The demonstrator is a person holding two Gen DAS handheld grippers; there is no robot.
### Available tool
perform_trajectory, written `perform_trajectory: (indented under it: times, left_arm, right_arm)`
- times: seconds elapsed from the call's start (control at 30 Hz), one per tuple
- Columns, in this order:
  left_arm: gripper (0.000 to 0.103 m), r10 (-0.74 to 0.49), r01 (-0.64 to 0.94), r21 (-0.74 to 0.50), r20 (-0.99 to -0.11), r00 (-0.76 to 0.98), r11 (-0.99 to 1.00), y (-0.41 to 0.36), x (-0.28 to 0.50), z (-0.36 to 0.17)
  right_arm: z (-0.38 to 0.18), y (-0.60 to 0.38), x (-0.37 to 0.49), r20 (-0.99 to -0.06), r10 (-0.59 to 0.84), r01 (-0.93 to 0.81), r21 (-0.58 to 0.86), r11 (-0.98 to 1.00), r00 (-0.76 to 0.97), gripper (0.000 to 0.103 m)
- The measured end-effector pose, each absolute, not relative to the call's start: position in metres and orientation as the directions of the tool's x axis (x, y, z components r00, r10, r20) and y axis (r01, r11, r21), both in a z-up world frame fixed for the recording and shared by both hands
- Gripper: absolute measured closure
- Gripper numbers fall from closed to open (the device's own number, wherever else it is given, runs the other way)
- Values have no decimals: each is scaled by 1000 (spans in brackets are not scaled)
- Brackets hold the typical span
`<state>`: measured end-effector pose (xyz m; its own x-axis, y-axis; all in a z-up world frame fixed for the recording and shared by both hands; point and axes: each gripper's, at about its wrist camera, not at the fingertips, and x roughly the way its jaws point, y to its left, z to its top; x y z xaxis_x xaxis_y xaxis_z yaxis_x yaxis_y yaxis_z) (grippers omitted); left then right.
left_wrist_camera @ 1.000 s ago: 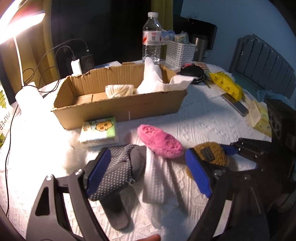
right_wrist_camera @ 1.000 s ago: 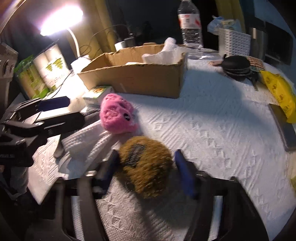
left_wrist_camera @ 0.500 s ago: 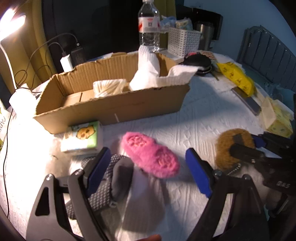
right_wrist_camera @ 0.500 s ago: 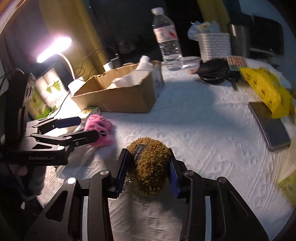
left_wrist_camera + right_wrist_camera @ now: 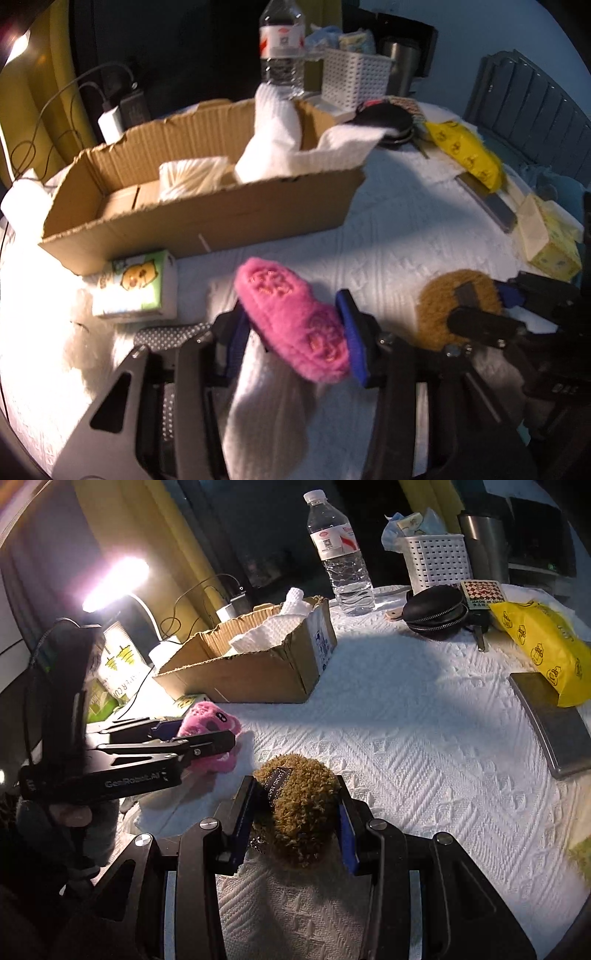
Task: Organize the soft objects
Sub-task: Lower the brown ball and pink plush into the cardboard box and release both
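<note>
Since the previous second, the left gripper (image 5: 295, 332) has left the grey dotted slipper (image 5: 166, 334) and closed on the fluffy pink slipper (image 5: 291, 325), apparently lifted slightly off the white textured tablecloth (image 5: 424, 738). The right gripper (image 5: 295, 819) stays clamped on the shaggy brown slipper (image 5: 301, 808), now raised. Both are ready for transfer to the open cardboard box (image 5: 229, 221), well apart behind them.

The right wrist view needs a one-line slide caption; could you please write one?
Right gripper shut on a brown plush, the cardboard box beyond.
</note>
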<state>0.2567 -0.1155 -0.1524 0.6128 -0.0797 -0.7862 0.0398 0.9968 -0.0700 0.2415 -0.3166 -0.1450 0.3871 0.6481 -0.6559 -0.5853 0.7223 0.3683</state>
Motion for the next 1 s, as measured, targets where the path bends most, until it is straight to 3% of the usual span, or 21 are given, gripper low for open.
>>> perform_trajectory:
  times: [1.0]
  left_arm:
    - [57, -114, 21, -158, -612, 783, 987, -17, 186, -73]
  right_arm:
    - [-80, -243, 214, -636, 614, -639, 237, 732, 468, 61]
